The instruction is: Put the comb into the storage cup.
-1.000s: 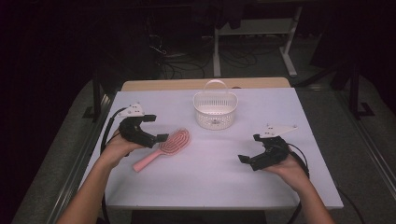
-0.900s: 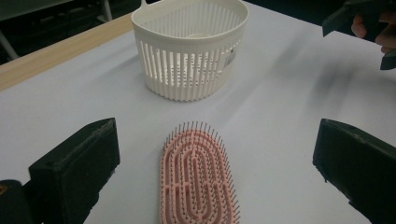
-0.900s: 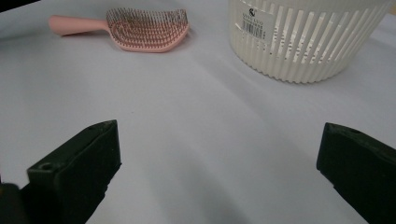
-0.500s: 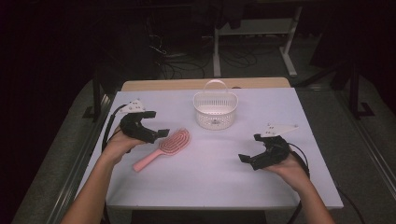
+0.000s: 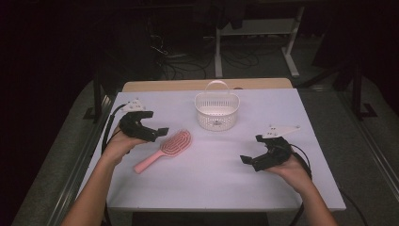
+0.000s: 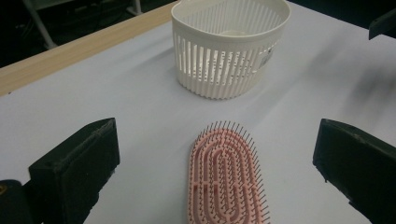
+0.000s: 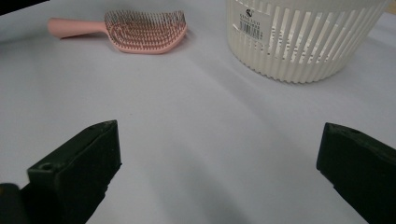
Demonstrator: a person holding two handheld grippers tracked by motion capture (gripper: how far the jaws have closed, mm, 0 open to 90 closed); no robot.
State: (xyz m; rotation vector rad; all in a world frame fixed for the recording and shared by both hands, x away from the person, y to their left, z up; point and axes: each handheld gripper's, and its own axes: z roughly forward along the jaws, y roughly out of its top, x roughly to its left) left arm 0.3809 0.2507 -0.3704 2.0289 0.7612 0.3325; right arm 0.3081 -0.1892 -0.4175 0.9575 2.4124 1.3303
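A pink hairbrush (image 5: pixel 165 149) lies bristles up on the white table (image 5: pixel 211 188), left of centre, its handle pointing toward the near left. In the left gripper view the brush head (image 6: pixel 226 179) lies between the two wide-apart jaws. My left gripper (image 5: pixel 151 130) hovers open just left of the brush head, lifted off the table. A white slatted basket (image 5: pixel 217 111) with a handle stands at the back centre; it is also in the left gripper view (image 6: pixel 231 44) and the right gripper view (image 7: pixel 303 37). My right gripper (image 5: pixel 251 153) stands open at the near right, with nothing between its fingers, facing the brush (image 7: pixel 135 28).
A wooden strip (image 5: pixel 202 84) runs along the table's far edge. Beyond it the floor is dark, with cables and a white stand (image 5: pixel 254 33). A cable (image 5: pixel 110 127) trails from the left gripper off the left edge.
My left gripper has risen a little and shifted back from the table, staying open above the brush head. The right gripper and the brush have not moved.
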